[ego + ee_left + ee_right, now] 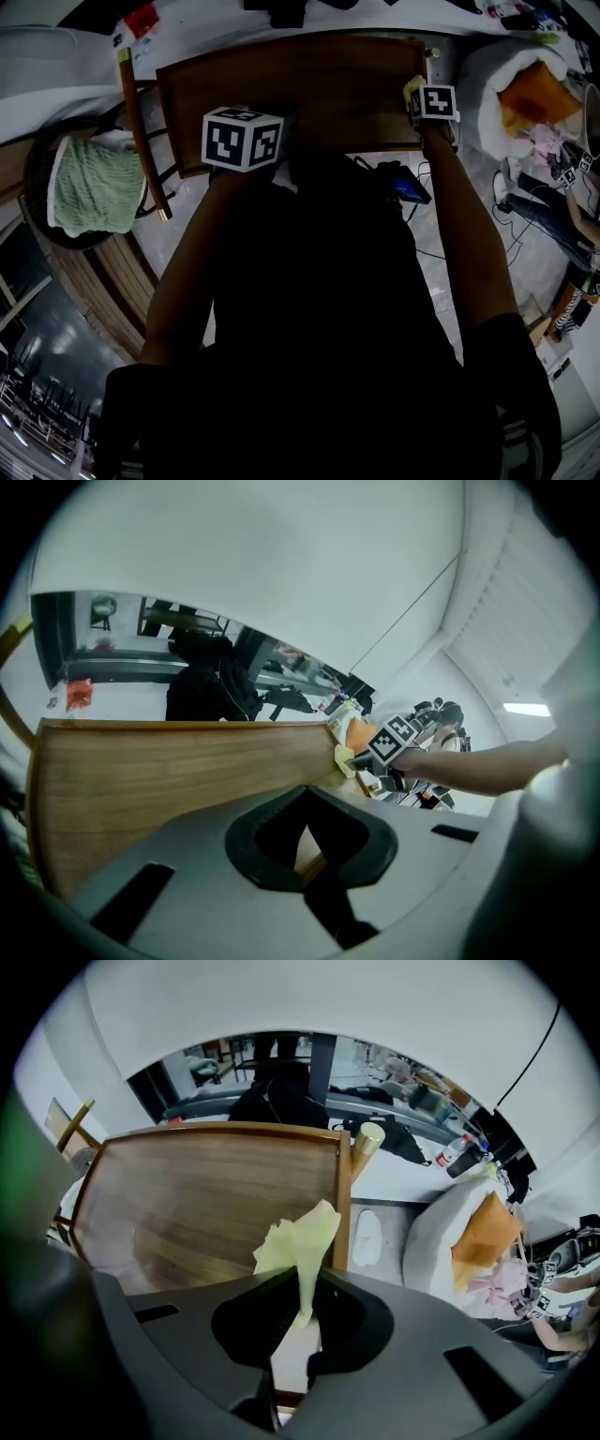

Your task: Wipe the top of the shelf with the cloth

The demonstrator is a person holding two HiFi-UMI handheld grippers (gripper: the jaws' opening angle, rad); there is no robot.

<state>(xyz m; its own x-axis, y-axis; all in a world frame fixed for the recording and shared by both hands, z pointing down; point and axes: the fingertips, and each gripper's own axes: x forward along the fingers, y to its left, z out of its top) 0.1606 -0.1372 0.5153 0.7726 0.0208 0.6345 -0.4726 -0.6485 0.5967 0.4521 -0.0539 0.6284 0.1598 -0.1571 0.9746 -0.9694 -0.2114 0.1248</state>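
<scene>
**Cloth pinched at the shelf's right edge**

In the head view the wooden shelf top point(309, 84) lies at 12 o'clock, with both arms reaching over it. The right gripper point(429, 105) sits at about 1 o'clock, over the shelf's right edge. Its jaws are clenched on the pale yellow cloth point(300, 1241). In the right gripper view the cloth stands up out of the jaws as a crumpled tuft against the wood point(206, 1204), just inside the right-hand rail. A round-topped corner post point(367, 1138) rises beyond it at 1 o'clock.

The left gripper point(242, 138) is at about 11 o'clock, near the shelf's front edge. In its own view the jaws are drawn together with nothing between them (only a sliver of wood shows past the tips). From that view the cloth point(344, 759) is a small yellow patch at the far end of the shelf top point(169, 771), at 3 o'clock, touching the wood beside the right gripper's marker cube.

Off the shelf, a green towel point(89, 183) lies at 9 o'clock. A white beanbag point(487, 89) holding an orange cushion point(530, 94) sits at 2 o'clock.
</scene>
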